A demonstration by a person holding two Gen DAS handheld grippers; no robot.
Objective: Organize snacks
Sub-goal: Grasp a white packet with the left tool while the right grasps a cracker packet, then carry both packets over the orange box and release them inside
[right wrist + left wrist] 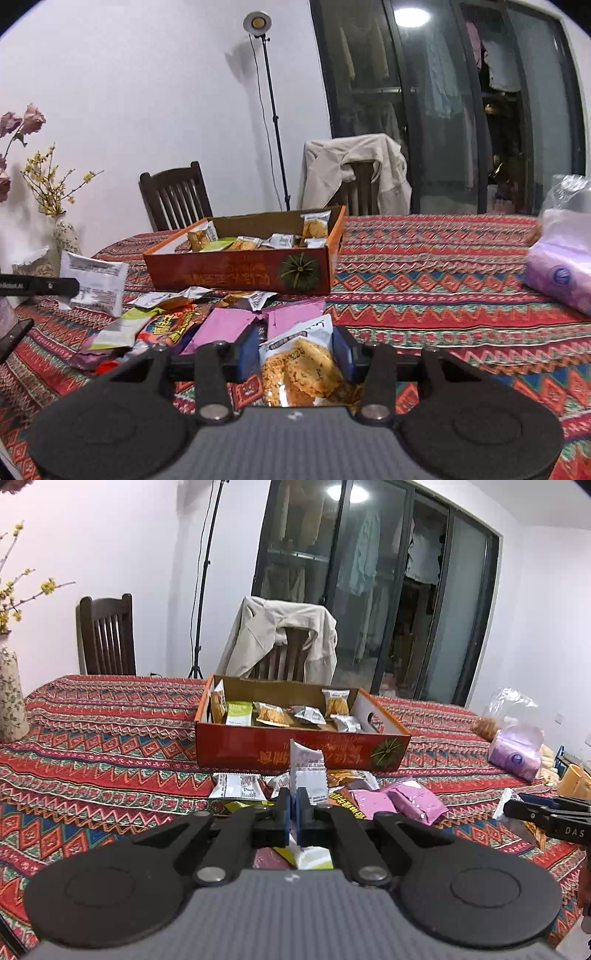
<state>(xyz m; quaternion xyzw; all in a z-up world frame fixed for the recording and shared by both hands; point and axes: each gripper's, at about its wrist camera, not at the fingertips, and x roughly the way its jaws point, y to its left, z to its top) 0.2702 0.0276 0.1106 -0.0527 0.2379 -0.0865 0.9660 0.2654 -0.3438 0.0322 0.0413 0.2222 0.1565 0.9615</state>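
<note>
So both my hands are busy right now. My left gripper (294, 810) has its fingers clamped tight on a thin white snack packet (307, 766); it stands up edge-on above the fingers, dead centre in the left wrist view, right in front of the red cardboard box (280, 749). In the right wrist view you can see that same packet at the far left of the frame, held clear of the tabletop (443, 295).

My right gripper (297, 350) has its fingers pressed on either side of a clear-fronted packet of golden crispy snacks (303, 365), low in the middle of that frame. The white top of the packet pokes up between the blue pads.

The box sits mid-frame on the red patterned cloth, open on top, with several packets already inside: golden ones, silvery ones and a green one (239, 713). A green pumpkin-like picture is printed on its front wall.

Between the box and my fingers is the loose pile (207, 317): pink packets, a white one with small print, a yellow-and-red one, a pale green one, all overlapping.

At the right edge of both views is a purple pack in clear plastic (557, 273). Behind the tabletop there are two dark wooden chairs, one with a beige jacket (280, 642) draped over it.
</note>
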